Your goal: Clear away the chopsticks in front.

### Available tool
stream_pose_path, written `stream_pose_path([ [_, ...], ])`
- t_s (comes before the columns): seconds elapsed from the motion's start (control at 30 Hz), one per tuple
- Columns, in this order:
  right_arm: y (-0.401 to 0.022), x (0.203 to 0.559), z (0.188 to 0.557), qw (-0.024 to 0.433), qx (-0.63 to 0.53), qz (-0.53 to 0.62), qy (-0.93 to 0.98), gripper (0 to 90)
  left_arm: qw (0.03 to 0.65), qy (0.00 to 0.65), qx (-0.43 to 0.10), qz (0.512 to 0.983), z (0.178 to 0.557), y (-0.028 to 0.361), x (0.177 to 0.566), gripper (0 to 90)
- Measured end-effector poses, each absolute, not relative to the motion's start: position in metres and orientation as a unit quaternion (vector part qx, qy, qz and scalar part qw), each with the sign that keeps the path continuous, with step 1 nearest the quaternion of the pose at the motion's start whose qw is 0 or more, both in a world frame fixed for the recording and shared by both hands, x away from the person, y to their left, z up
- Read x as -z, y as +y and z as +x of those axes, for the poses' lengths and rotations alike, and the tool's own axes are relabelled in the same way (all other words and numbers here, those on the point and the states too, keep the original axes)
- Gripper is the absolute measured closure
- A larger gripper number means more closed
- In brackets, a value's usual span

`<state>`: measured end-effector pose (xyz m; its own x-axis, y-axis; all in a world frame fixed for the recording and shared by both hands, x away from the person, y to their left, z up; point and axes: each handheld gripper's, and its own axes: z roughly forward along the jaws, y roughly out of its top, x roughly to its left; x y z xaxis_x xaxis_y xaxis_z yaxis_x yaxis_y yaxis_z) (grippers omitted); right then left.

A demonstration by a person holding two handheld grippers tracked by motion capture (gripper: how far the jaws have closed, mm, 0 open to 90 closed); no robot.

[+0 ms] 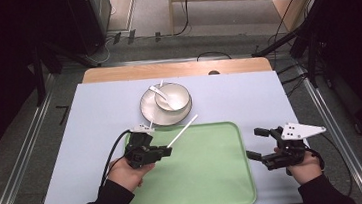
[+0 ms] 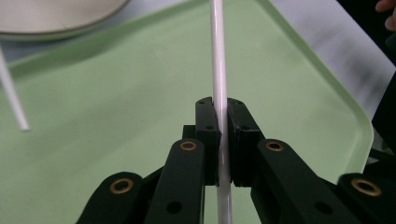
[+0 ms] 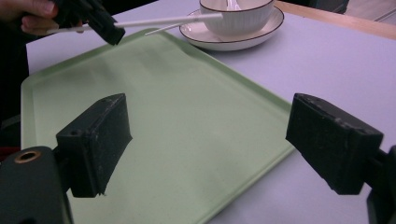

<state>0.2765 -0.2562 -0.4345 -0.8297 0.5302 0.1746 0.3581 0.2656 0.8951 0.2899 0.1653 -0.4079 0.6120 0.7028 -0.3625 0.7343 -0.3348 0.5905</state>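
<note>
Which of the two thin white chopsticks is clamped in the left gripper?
The thin white chopstick running up between the shut jaws of the left gripper, over the green tray. The other chopstick lies free, slanting toward the plate.

Two handheld black two-jaw grippers, operator in dark long sleeves.
Left gripper (image 1: 166, 151): black linkage arms with brass-ringed pivot pins at the joints, blocky black pads at the tips, small white plate on top, black cable looping off the rear. Right gripper (image 1: 256, 143): same black build, scuffed rectangular pads (image 3: 95, 142), brass-ringed pivot behind the pad, grey three-cornered plate with dark holes on top, thin black cable trailing behind.
</note>
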Motion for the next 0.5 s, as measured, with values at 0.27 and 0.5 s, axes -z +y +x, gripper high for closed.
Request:
stream_pose_path([
  [0.27, -0.255, 0.434, 0.278, 0.079, -0.538, 0.278, 0.792, 14.5, 0.327, 0.420, 0.041, 0.846, 0.284, 0.148, 0.432, 85.5],
  [0.5, -0.255, 0.434, 0.278, 0.077, -0.538, 0.276, 0.792, 14.4, 0.298, 0.427, 0.045, 0.853, 0.287, 0.147, 0.447, 85.4],
])
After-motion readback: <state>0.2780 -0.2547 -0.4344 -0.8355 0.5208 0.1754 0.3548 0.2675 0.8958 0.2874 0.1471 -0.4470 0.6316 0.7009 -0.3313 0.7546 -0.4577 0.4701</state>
